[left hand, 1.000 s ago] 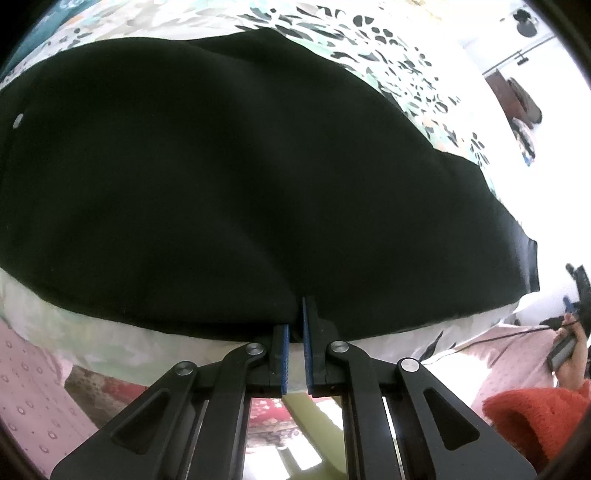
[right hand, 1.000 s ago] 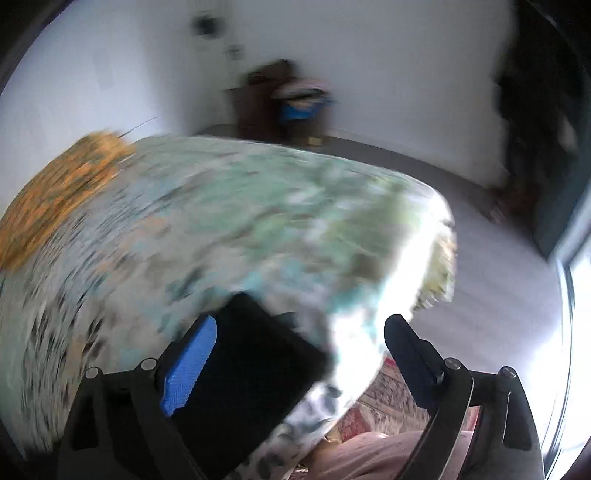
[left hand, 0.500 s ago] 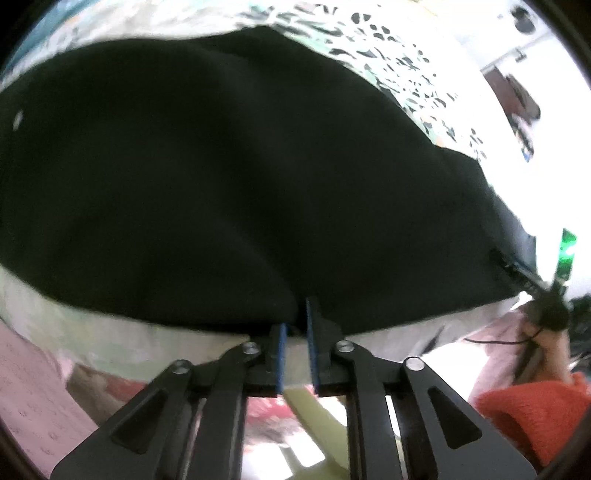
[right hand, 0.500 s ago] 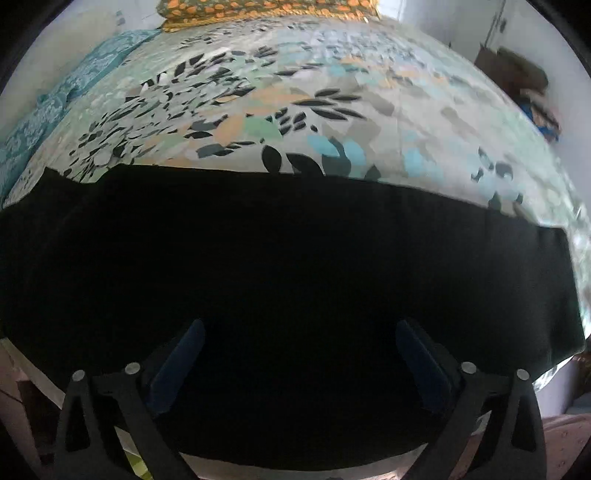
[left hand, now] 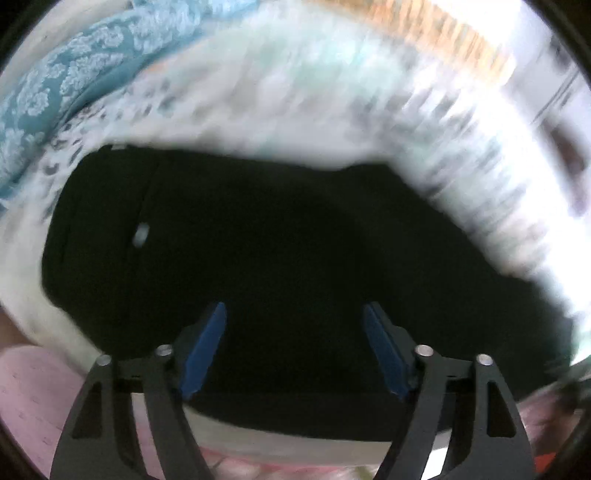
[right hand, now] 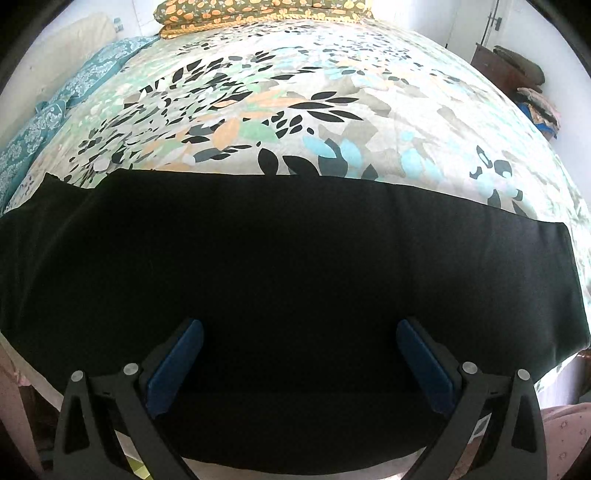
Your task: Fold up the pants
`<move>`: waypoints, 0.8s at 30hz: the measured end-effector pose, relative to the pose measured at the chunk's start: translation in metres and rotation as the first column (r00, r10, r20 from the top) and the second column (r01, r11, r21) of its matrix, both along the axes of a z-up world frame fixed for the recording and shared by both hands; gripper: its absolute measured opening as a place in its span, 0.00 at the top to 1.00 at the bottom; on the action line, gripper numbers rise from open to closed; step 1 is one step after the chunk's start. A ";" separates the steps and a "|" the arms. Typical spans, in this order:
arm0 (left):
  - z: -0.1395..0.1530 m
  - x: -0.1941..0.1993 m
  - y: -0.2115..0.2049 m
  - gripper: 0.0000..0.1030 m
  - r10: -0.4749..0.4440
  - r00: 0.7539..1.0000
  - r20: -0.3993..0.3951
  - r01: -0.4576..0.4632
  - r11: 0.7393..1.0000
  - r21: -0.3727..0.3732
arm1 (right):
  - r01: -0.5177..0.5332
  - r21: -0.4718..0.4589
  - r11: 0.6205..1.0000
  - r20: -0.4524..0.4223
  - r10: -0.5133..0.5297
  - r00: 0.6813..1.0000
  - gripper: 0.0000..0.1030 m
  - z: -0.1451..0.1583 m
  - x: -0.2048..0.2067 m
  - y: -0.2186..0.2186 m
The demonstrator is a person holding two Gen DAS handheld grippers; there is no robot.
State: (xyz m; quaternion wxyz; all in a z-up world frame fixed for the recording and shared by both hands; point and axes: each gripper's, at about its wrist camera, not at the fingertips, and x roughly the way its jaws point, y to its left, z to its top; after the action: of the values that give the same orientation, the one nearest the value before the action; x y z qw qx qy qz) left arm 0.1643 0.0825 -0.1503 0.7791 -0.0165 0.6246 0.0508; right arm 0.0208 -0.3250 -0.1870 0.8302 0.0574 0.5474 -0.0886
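Black pants [right hand: 288, 258] lie flat in a long band across the near edge of a bed, folded lengthwise. In the left wrist view the pants [left hand: 277, 240] show their waist end at the left with a small pale button [left hand: 141, 233]. My left gripper [left hand: 295, 317] is open and empty, hovering over the pants near their near edge. My right gripper [right hand: 300, 332] is open and empty above the middle of the pants. The left wrist view is motion-blurred.
The bed is covered by a leaf-patterned sheet [right hand: 295, 92]. Teal patterned pillows [right hand: 66, 96] lie at the left, an orange patterned one [right hand: 258, 11] at the head. A dark cabinet with clothes [right hand: 513, 74] stands at the right wall. The bed's edge runs just below the pants.
My left gripper let go of the pants' near edge, opened wide and swung toward the waist end. My right gripper stays open and steadied over the pants.
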 end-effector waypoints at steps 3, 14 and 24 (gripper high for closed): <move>-0.010 -0.023 -0.005 0.27 -0.065 0.995 -0.079 0.077 0.984 0.158 | -0.002 0.000 1.000 0.004 0.002 1.000 0.00 0.000 0.000 0.000; 0.038 0.012 -0.009 0.26 -0.074 0.992 0.104 0.085 0.991 -0.106 | -0.004 -0.003 1.000 0.005 0.004 1.000 0.00 -0.001 0.002 0.001; -0.031 0.081 -0.050 0.24 -0.254 0.962 0.098 0.261 0.963 -0.067 | -0.018 -0.002 1.000 0.019 0.018 1.000 0.00 -0.002 0.001 0.000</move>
State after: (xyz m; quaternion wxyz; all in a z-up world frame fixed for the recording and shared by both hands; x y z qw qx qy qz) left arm 0.2458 0.0320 -0.1817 0.8047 0.0317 0.5879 -0.0764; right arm 0.0217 -0.3251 -0.1885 0.8362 0.0525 0.5398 -0.0809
